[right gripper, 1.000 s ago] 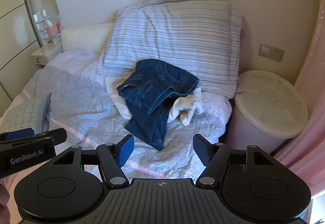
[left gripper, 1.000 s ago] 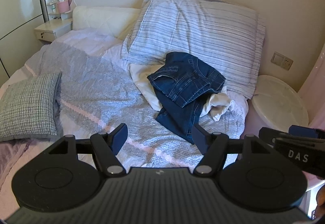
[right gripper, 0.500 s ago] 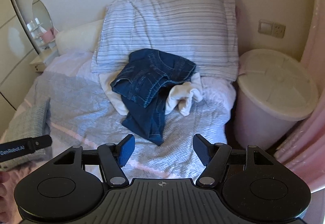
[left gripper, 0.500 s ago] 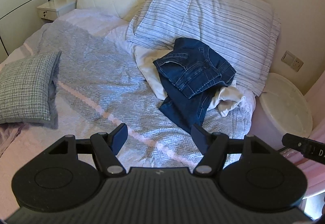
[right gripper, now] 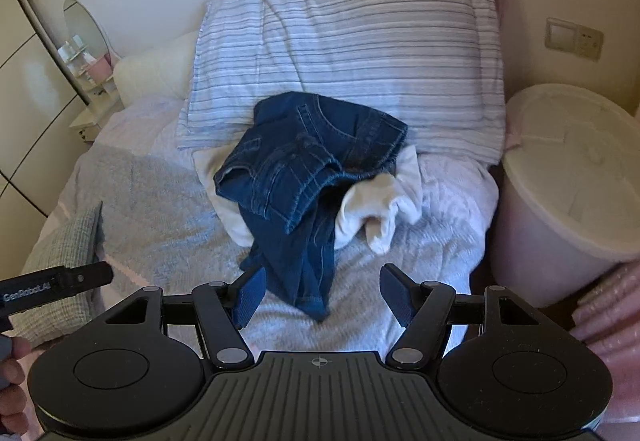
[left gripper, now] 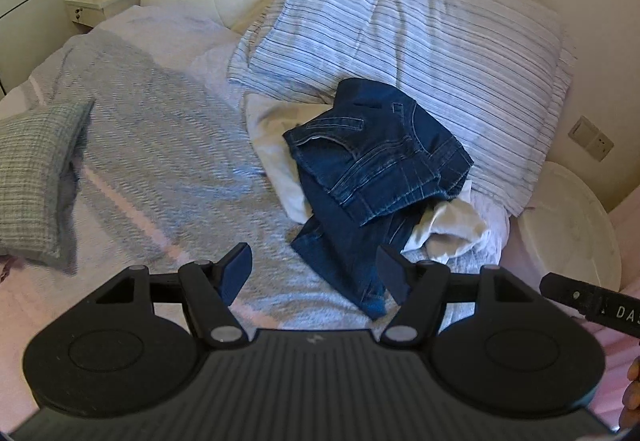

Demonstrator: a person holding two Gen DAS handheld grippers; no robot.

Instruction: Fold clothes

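- My left gripper (left gripper: 314, 271) and right gripper (right gripper: 322, 293) both hover above the bed with jaws spread wide, pinching nothing.
- The crumpled dark blue denim jeans (right gripper: 304, 177) lie at 12 o'clock from my right jaws, heaped on a rumpled white cotton garment (right gripper: 380, 205) against the striped grey-and-white pillow (right gripper: 360, 41).
- One trouser leg trails down toward me; its hem (left gripper: 372, 305) sits near my left gripper's right-hand jaw.
- Risk: pinching deep into the heap could catch the white garment with the denim and drag both.
- Risk: lifting by the hem alone would probably leave the heavy waistband twisted.
- The white lidded bin (right gripper: 572, 169) stands at 2 o'clock, just beside the bed; a wide swing could knock it.
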